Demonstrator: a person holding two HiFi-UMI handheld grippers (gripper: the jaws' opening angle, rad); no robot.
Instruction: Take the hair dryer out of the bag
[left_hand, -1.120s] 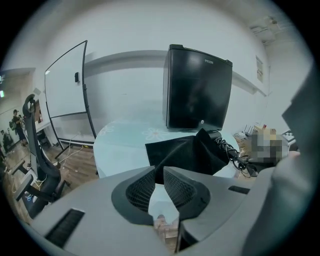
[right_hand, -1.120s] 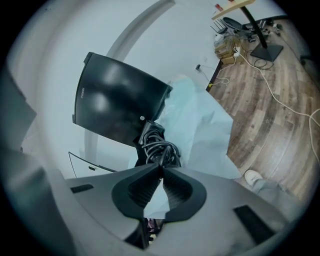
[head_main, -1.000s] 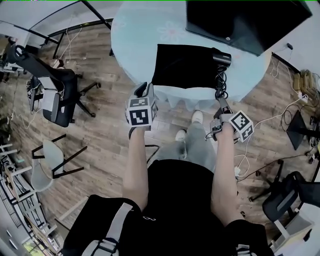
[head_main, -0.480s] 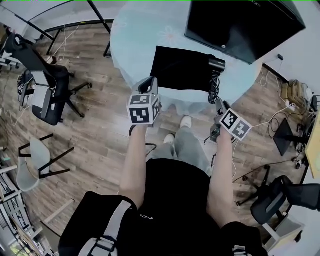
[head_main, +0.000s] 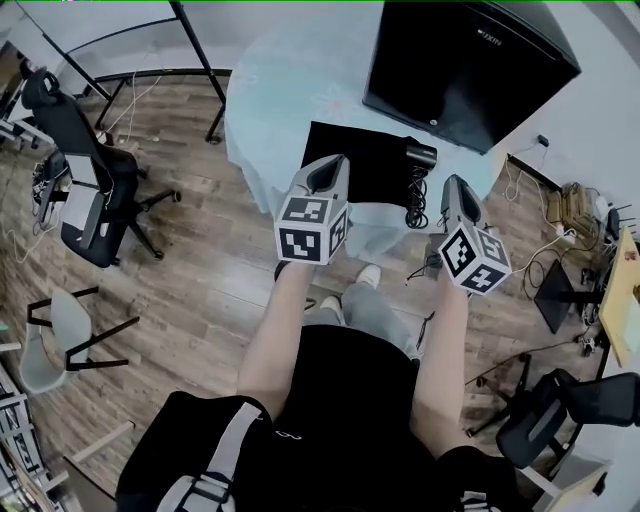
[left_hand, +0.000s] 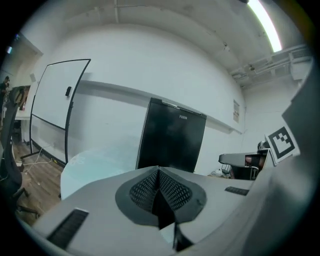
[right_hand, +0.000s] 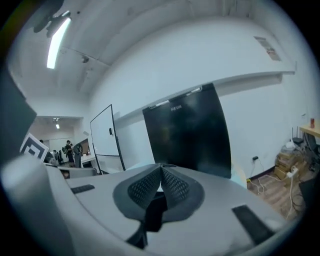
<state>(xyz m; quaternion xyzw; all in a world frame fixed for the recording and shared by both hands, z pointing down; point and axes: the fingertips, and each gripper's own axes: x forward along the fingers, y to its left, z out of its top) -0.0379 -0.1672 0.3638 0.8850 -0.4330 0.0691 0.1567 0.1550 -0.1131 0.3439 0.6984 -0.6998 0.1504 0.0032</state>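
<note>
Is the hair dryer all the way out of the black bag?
No, only one end of the hair dryer pokes out of the bag, which lies on the table.

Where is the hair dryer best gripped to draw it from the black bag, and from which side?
Grip the hair dryer by its black end, which sticks out of the bag on the right, and come in from that side. Only that end is exposed. The coiled cord hangs below it, so probably stay above that.
</note>
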